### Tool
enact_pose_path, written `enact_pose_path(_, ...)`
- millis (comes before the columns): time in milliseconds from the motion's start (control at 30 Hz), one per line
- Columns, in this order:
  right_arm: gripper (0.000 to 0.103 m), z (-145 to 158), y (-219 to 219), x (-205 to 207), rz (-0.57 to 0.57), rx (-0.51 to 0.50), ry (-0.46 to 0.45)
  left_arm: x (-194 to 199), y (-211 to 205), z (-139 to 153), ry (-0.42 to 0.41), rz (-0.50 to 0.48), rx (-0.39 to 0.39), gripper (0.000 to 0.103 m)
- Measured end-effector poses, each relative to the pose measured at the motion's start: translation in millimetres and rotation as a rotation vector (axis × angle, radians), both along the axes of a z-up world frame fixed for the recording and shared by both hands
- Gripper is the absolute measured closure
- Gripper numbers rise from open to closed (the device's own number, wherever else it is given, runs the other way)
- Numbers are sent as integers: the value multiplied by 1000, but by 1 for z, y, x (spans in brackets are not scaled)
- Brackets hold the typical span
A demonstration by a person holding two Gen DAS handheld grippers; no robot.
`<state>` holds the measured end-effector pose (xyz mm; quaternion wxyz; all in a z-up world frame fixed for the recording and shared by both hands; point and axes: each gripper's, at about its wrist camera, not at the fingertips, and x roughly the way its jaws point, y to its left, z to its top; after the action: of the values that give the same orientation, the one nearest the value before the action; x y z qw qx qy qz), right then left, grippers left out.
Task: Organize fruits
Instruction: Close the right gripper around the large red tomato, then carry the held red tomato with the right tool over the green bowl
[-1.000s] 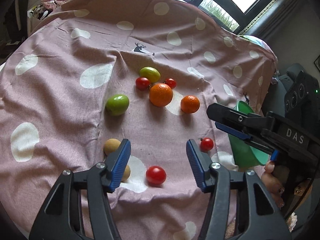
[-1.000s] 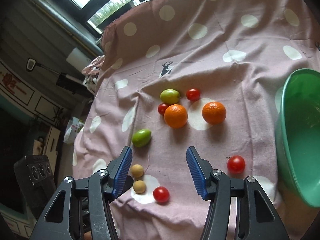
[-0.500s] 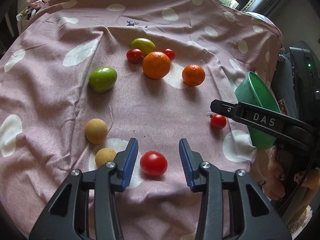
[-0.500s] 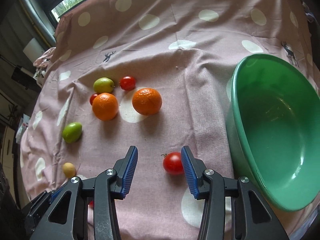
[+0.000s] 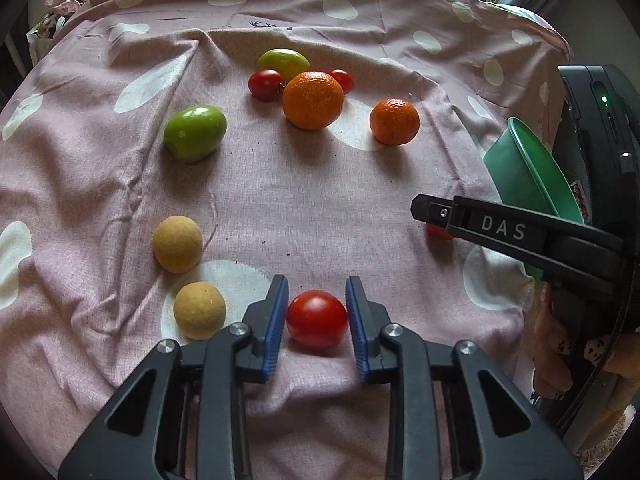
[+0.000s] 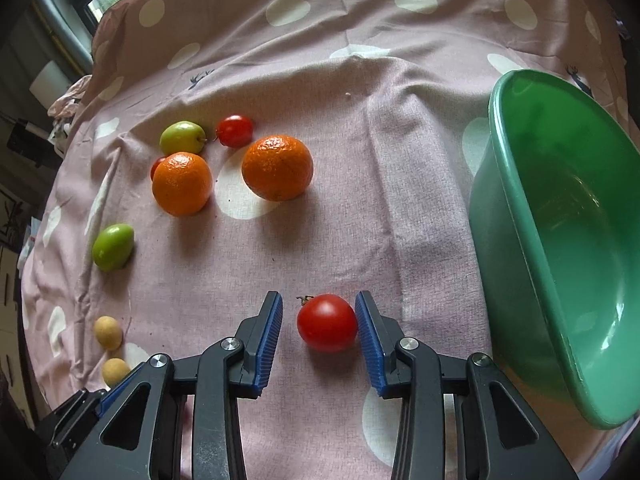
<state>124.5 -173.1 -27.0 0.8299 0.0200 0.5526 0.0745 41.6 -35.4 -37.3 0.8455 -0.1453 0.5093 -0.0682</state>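
My left gripper (image 5: 317,312) has its blue pads against both sides of a red tomato (image 5: 317,319) that rests on the pink dotted cloth (image 5: 280,208). My right gripper (image 6: 319,326) is open around a second red tomato (image 6: 327,322); the right pad touches it and a gap shows on the left. A green bowl (image 6: 520,216) sits empty just right of it and also shows in the left wrist view (image 5: 532,168). Two oranges (image 5: 313,100) (image 5: 394,121), two green fruits (image 5: 195,132) (image 5: 283,61), two small tomatoes (image 5: 265,85) and two yellow balls (image 5: 177,244) (image 5: 199,310) lie on the cloth.
The right gripper's arm (image 5: 512,232) crosses the right side of the left wrist view and hides most of its tomato. A black device (image 5: 600,120) stands beyond the bowl. The cloth has folds and drops off at the near edge.
Both grippers have moved forward and down onto their tomatoes. The left jaws have narrowed onto the tomato. The right jaws have come around the other tomato.
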Motion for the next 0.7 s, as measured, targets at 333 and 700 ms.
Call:
enact_pose_path(333,65,-1,2,-4,3,-31,-21,-3,-2,0,-6,-9,8,75)
enact_pose_path(700,73,-5,20,0,3,-57,-36,-5,-5,0,-16,-8,31,74)
